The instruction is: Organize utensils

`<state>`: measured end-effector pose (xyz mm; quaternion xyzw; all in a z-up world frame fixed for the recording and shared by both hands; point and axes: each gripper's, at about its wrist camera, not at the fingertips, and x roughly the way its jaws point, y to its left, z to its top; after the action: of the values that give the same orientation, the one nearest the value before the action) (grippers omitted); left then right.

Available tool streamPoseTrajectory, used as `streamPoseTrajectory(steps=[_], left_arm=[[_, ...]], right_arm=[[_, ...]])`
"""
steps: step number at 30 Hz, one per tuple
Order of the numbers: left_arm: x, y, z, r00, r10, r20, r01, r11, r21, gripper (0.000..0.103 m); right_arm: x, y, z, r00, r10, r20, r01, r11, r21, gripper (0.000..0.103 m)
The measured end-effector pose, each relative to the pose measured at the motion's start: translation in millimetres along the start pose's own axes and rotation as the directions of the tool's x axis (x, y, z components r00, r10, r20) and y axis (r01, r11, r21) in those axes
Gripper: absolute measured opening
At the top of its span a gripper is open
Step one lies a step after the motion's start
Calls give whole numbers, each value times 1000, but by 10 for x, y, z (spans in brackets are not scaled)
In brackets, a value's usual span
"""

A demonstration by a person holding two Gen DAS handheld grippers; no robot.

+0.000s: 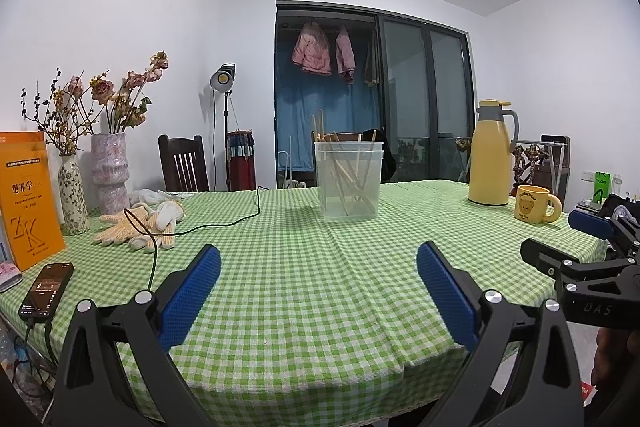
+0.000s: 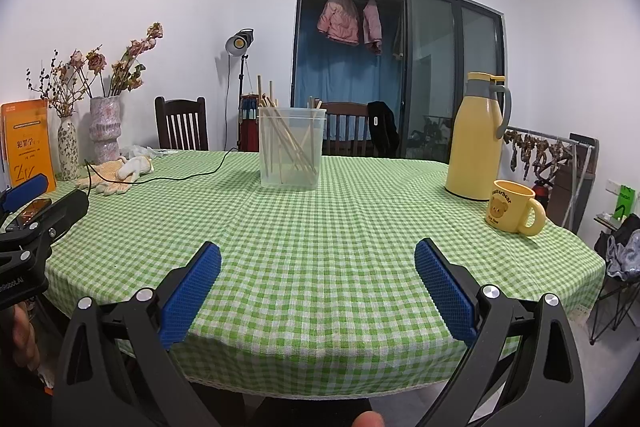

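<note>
Green checked tablecloth (image 1: 304, 291) covers table; yellow thermos (image 1: 491, 155) far right, yellow mug (image 1: 534, 203) beside it; clear container (image 1: 347, 179) at far centre, chopsticks (image 1: 349, 169) leaning inside; left gripper (image 1: 319, 263) spread wide, holding nothing; right gripper (image 2: 318, 259) likewise wide, holding nothing, both near table's front edge

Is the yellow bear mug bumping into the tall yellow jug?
Apart. In the right wrist view, a strip of green checked tablecloth shows between the yellow bear mug and the base of the tall yellow jug.
</note>
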<state>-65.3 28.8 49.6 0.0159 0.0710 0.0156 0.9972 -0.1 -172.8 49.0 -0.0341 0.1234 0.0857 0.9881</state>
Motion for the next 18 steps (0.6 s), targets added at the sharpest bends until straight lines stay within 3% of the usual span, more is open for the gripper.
streamPoseTrajectory(steps=[18], left_arm=[[35, 24, -2, 1000, 9, -4, -9, 1000, -14, 95]], right_arm=[[5, -1, 5, 1000, -8, 8, 8, 1000, 1, 94]])
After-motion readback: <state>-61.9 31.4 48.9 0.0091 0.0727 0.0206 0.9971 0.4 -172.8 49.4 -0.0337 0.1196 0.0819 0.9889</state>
